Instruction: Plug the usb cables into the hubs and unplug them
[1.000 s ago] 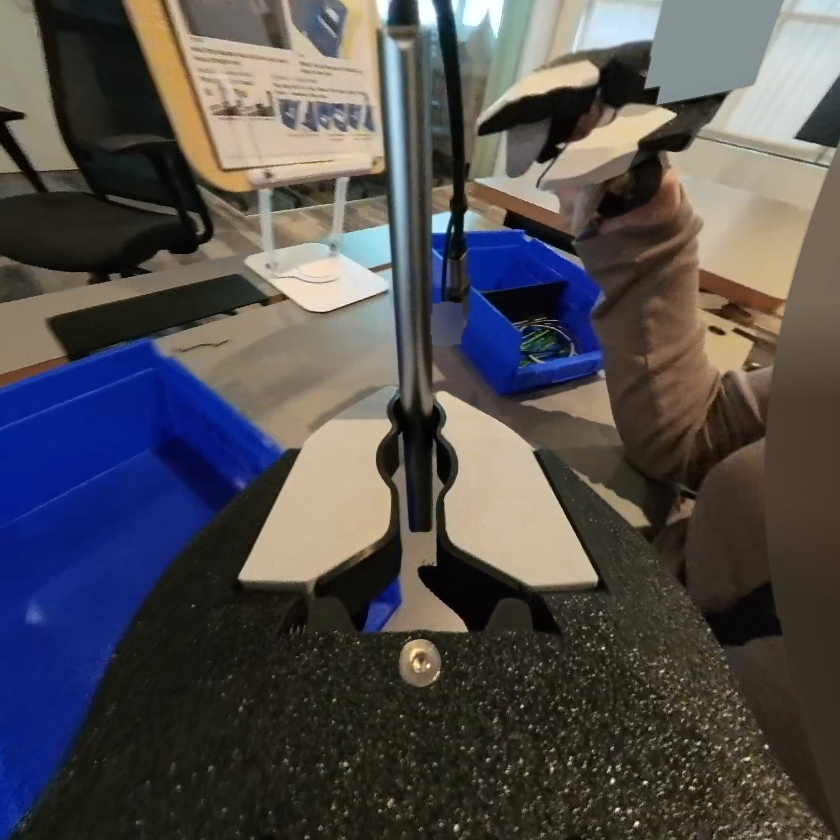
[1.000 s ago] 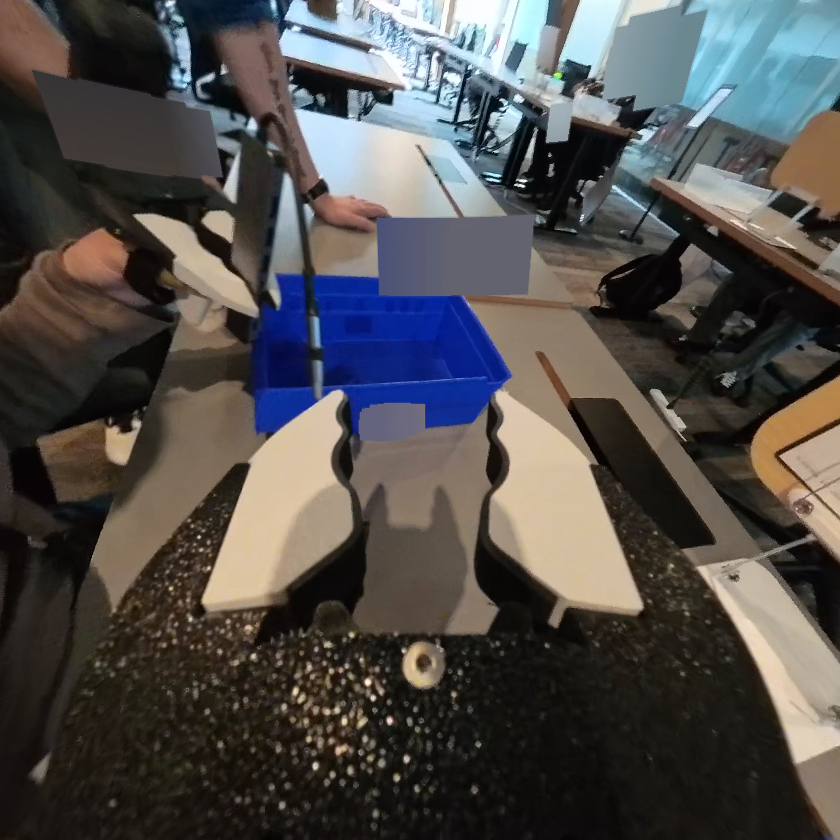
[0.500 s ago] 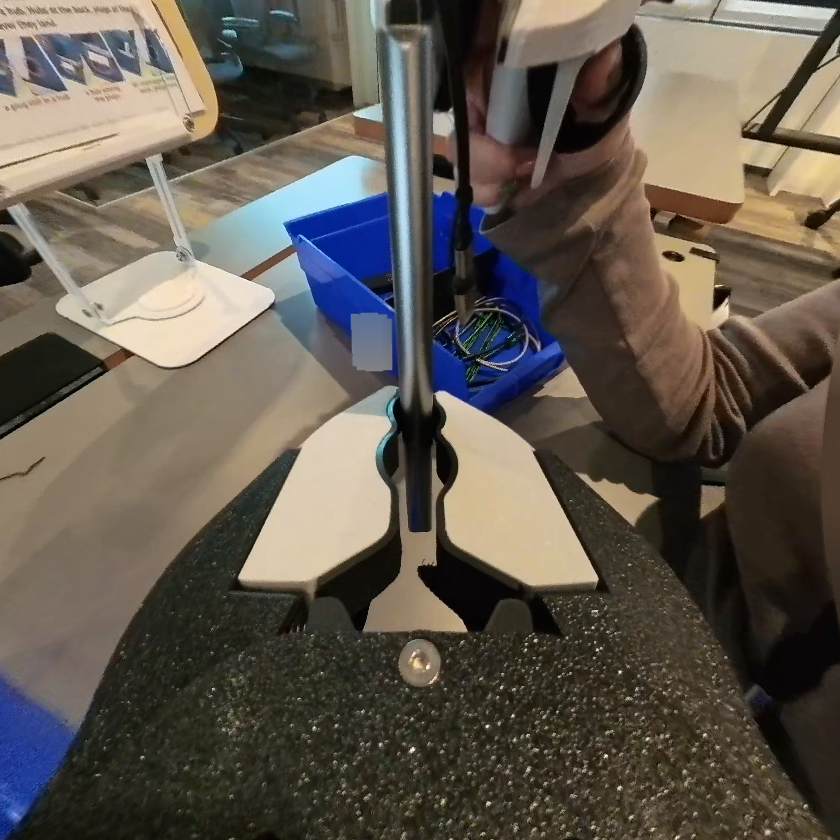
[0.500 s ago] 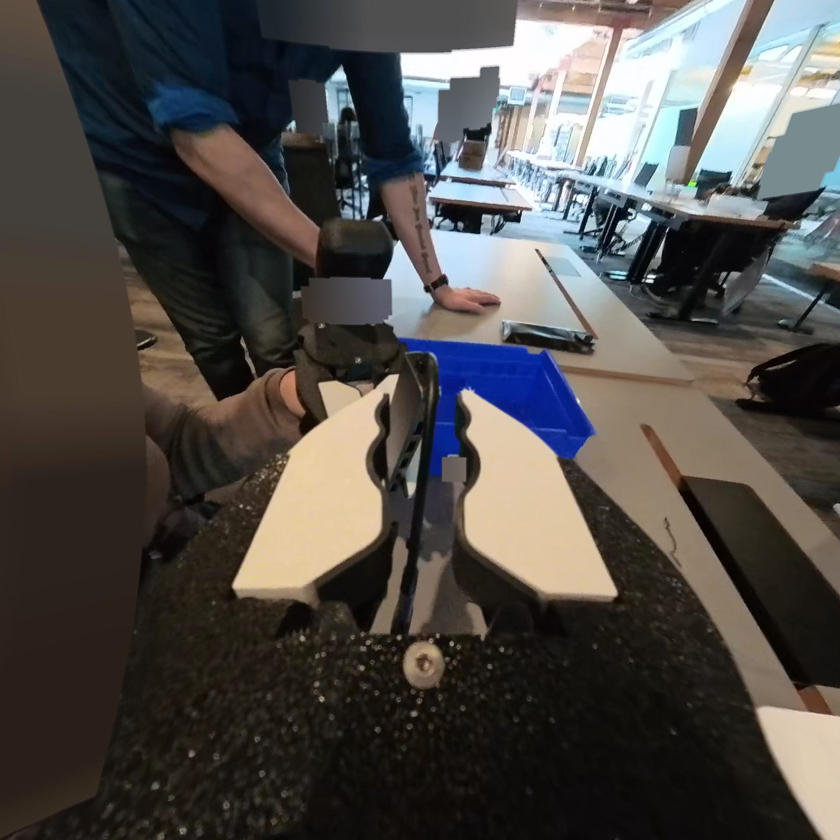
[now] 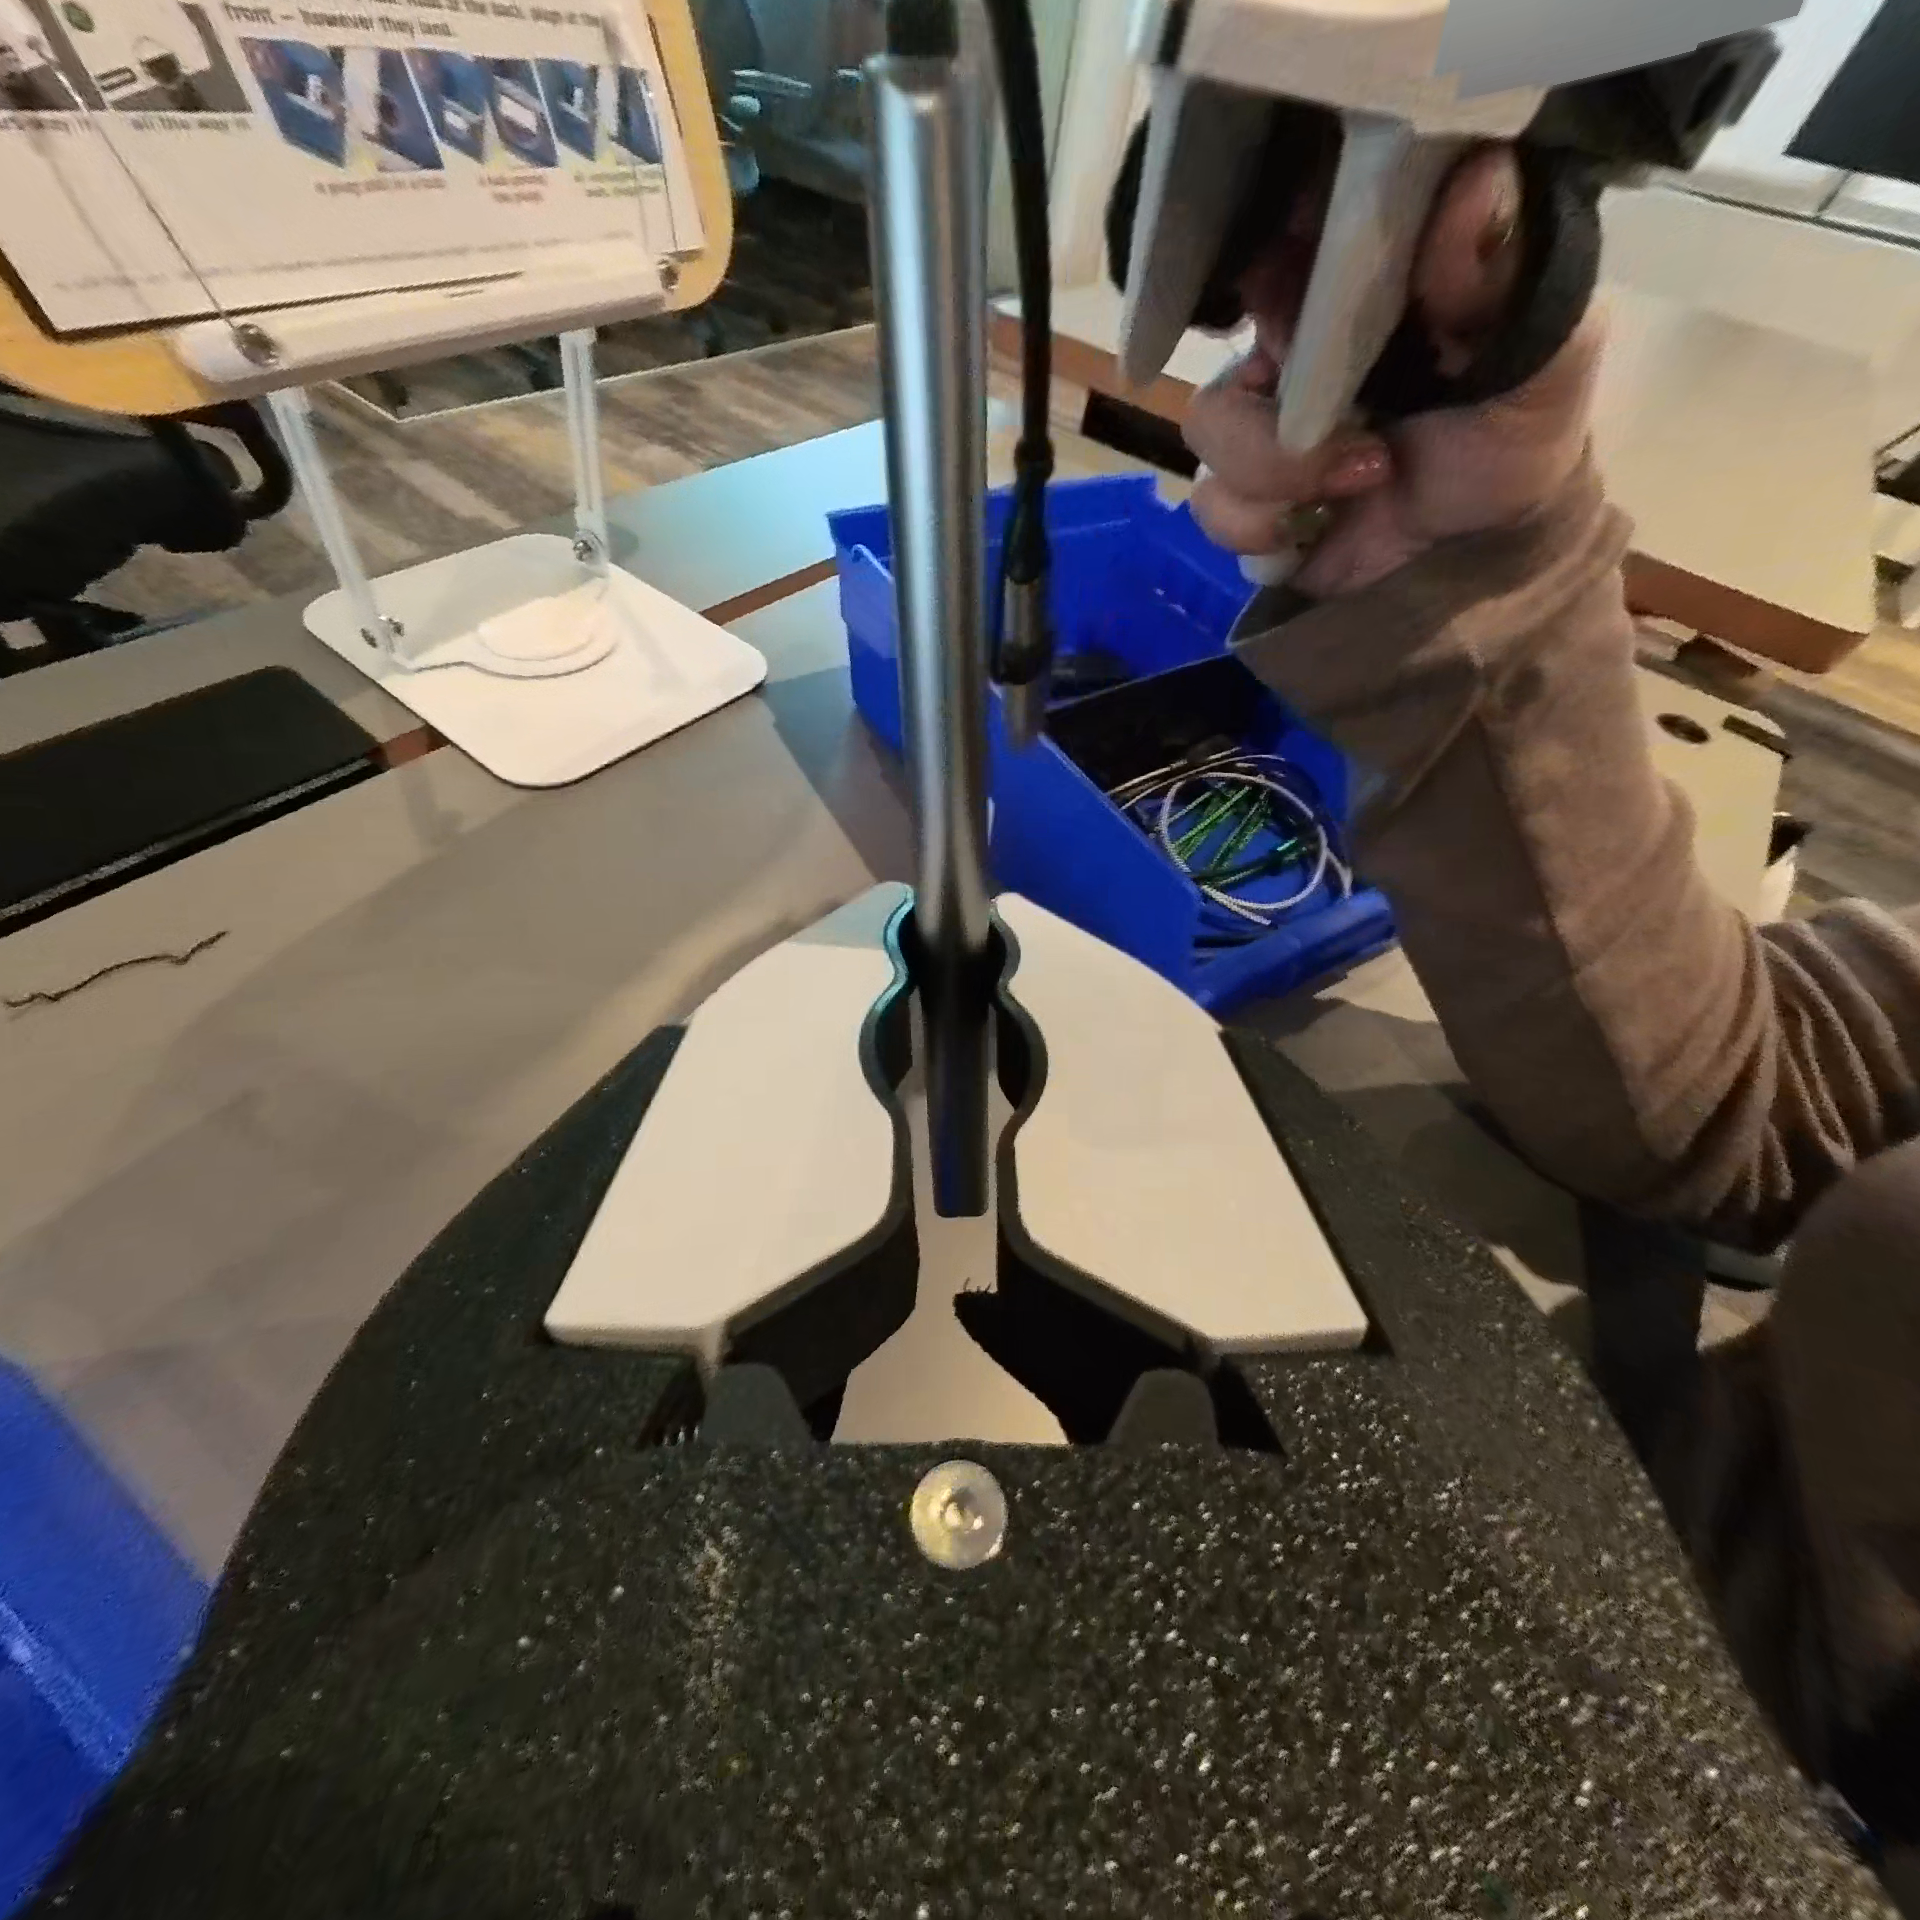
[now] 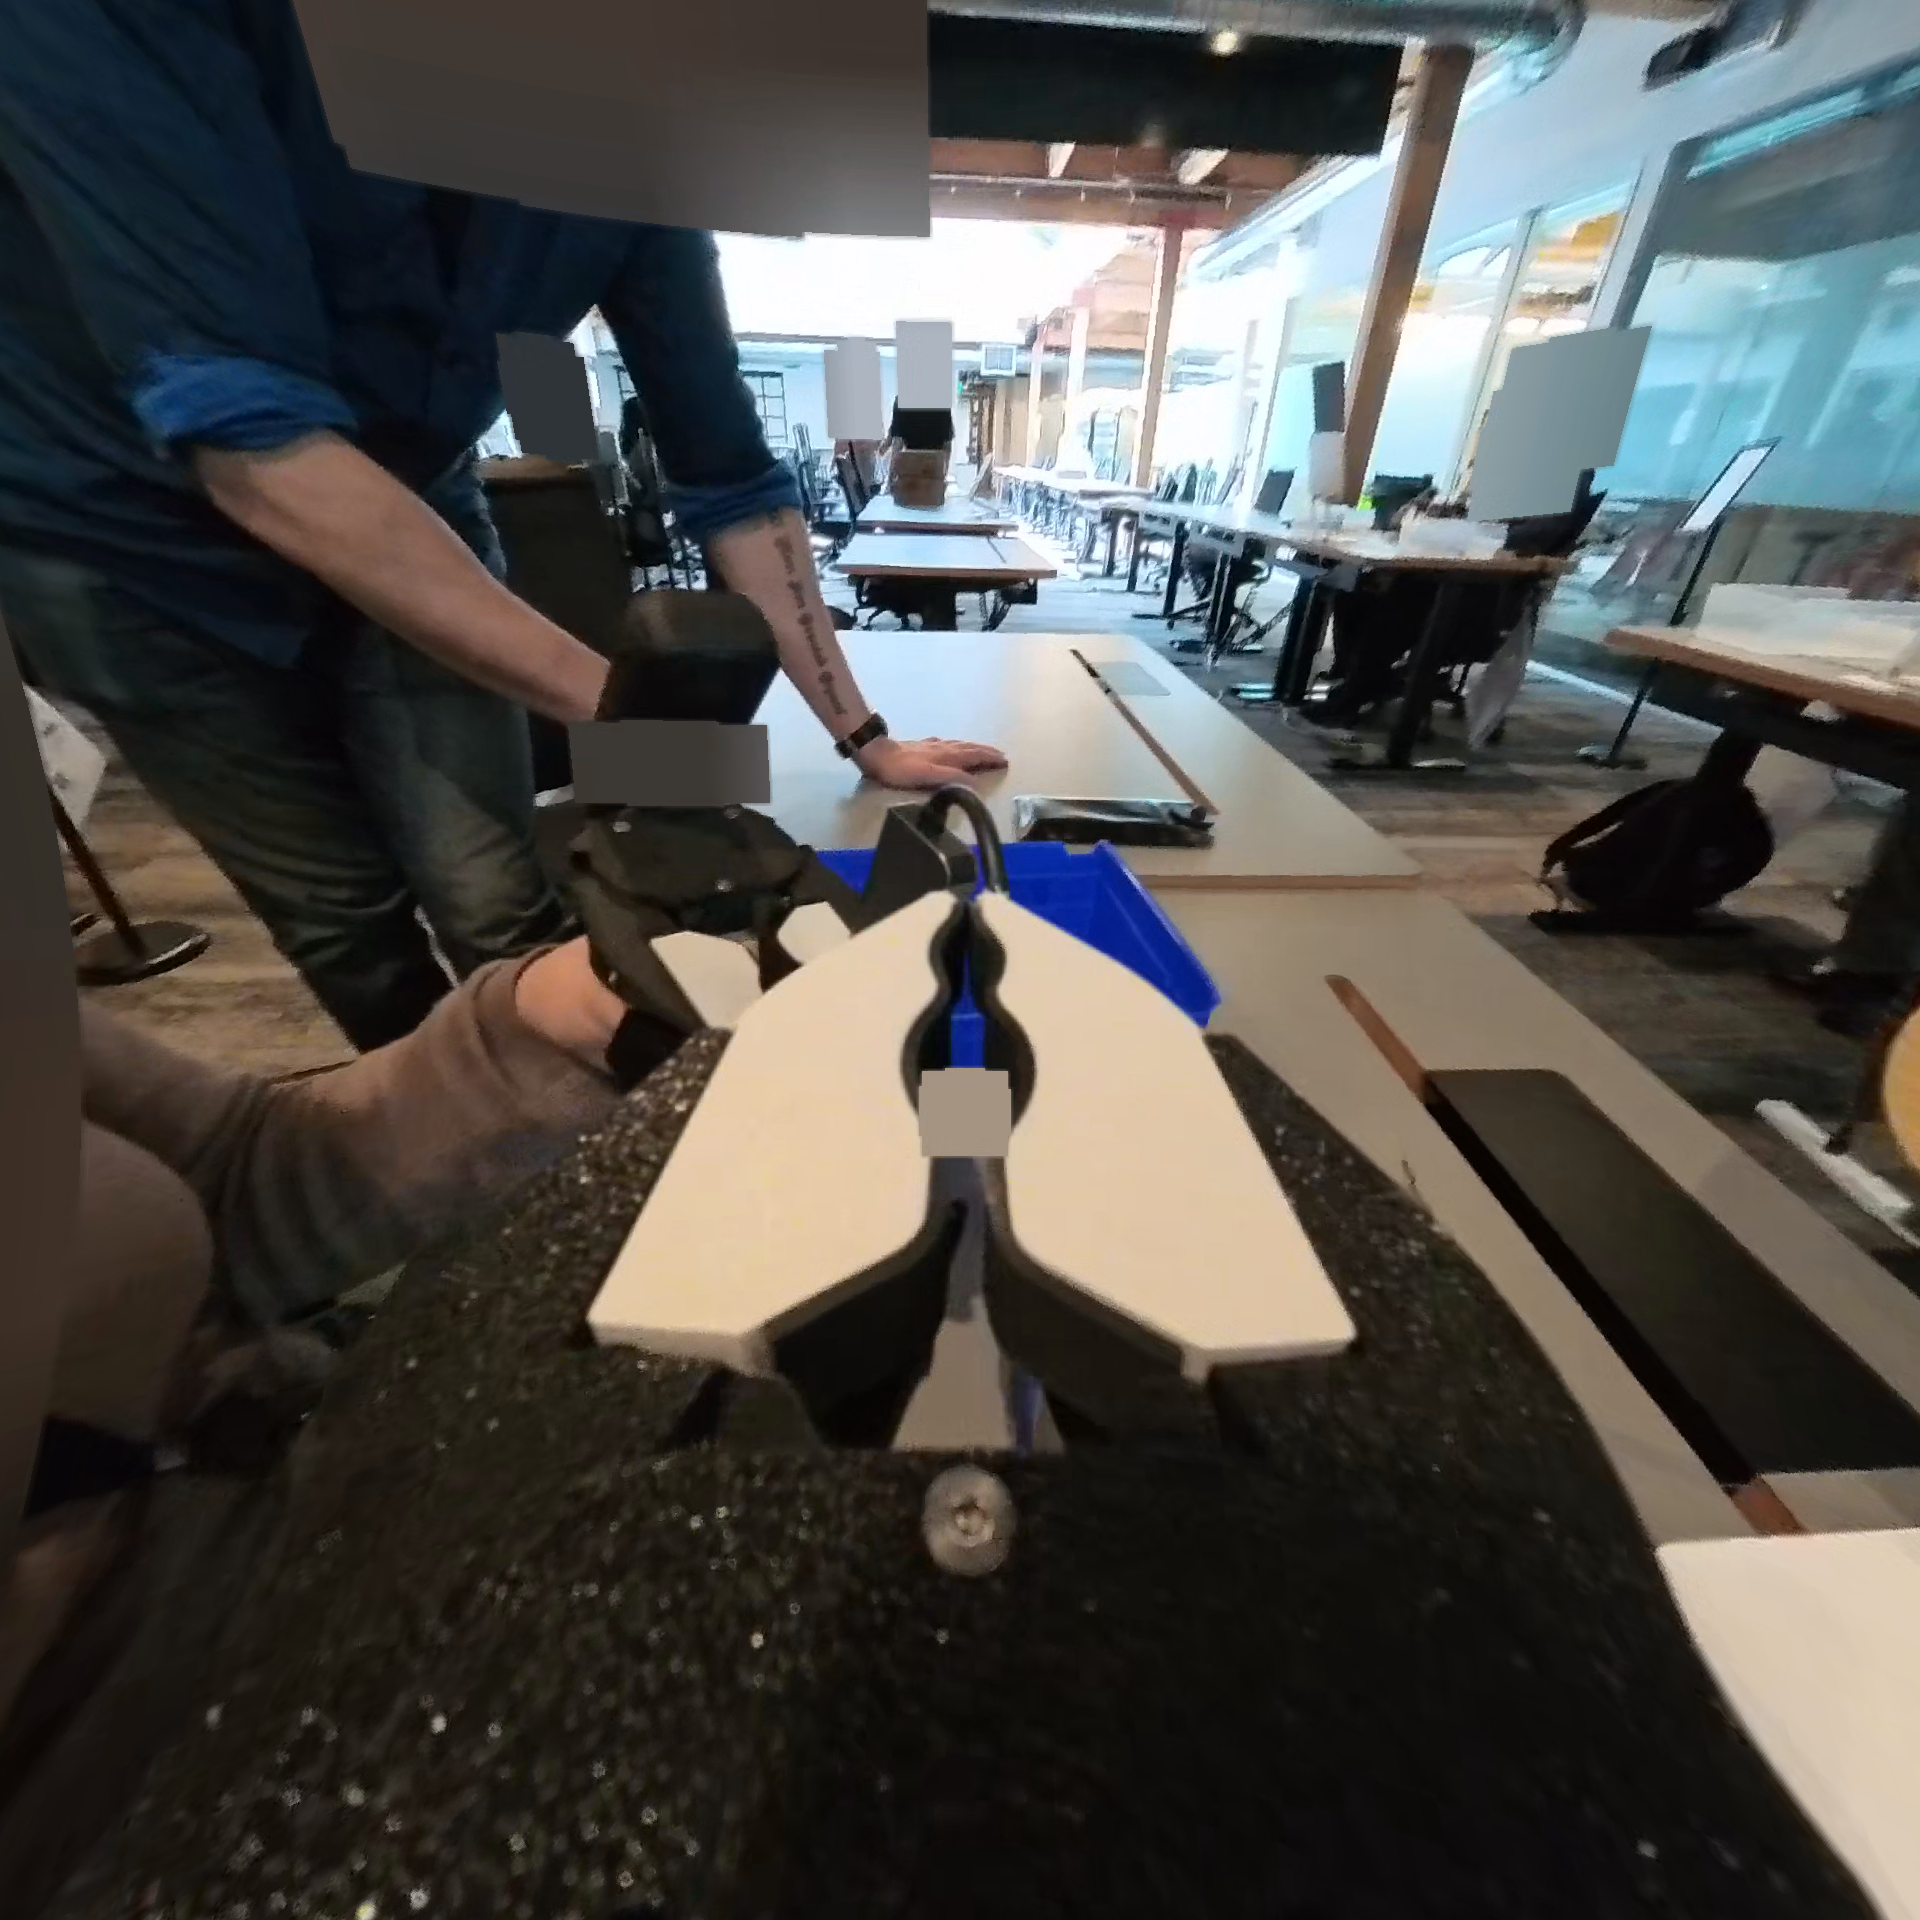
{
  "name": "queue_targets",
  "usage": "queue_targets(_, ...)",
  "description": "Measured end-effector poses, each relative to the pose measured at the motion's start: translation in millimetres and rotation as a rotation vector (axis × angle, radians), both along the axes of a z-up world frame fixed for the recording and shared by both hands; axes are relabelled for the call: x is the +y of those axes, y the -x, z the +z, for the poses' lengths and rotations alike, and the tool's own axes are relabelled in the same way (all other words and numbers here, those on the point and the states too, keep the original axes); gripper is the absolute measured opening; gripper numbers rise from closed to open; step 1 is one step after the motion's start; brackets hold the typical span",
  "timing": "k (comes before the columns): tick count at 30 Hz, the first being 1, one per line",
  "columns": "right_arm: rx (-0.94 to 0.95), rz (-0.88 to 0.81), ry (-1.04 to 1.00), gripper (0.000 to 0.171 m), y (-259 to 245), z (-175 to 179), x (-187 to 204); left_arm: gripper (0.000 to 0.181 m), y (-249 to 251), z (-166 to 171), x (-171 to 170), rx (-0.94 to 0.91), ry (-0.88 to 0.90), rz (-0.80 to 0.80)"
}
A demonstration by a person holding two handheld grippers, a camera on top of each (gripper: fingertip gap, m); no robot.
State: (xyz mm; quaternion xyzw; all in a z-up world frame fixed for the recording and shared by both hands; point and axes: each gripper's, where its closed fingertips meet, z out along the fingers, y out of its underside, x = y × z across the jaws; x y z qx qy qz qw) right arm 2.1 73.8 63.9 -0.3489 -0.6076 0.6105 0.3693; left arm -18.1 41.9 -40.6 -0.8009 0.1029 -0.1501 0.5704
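Observation:
My left gripper [image 5: 951, 914] is shut on the lower end of a slim grey hub [image 5: 925, 520] and holds it upright above the table. A black cable [image 5: 1029, 312] comes out of the hub's top and hangs down. Its metal plug [image 5: 1023, 644] dangles over a blue bin. In the right wrist view my right gripper [image 6: 966, 920] has its fingers closed together just below the hub's top [image 6: 914, 847], with the cable [image 6: 977, 821] curving down into the tips. The left gripper [image 6: 758, 951] shows just left of them.
A blue bin [image 5: 1060, 831] holds green-and-white cables [image 5: 1236, 831]. A second blue bin [image 6: 1122, 956] sits beyond the grippers. A white sign stand [image 5: 540, 644] and a black pad [image 5: 156, 758] lie on the table. A person's hand [image 6: 925, 758] rests beside a black packet [image 6: 1112, 821]. The tips of one gripper are about 11 cm away from the tips of the other.
My right gripper was open and apart from the hub. It moved in around the hanging cable and has closed. My left gripper, still holding the hub, swung toward the bin with the cables.

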Motion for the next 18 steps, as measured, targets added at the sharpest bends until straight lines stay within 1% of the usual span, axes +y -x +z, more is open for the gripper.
queue_targets(2,0.008,-0.013,-0.029,0.0,3,0,-2,0.011,-2,7,1,-0.02,-0.031,-0.003)
queue_targets(5,0.035,-0.081,-0.072,0.0,-5,9,3,0.011,3,33,-8,-0.046,-0.133,0.014)
queue_targets(7,0.12,-0.159,-0.081,0.0,-33,28,17,0.011,17,60,-28,-0.075,-0.244,0.052)
queue_targets(10,0.302,-0.31,-0.045,0.0,-104,58,51,0.01,47,95,-75,-0.118,-0.401,0.128)
queue_targets(12,0.399,-0.355,0.017,0.0,-152,67,69,0.011,62,103,-100,-0.142,-0.455,0.174)
queue_targets(14,0.434,-0.389,0.049,0.0,-174,67,80,0.011,63,103,-108,-0.155,-0.474,0.169)
queue_targets(18,0.387,-0.373,0.025,0.0,-161,61,76,0.01,53,98,-102,-0.182,-0.457,0.115)
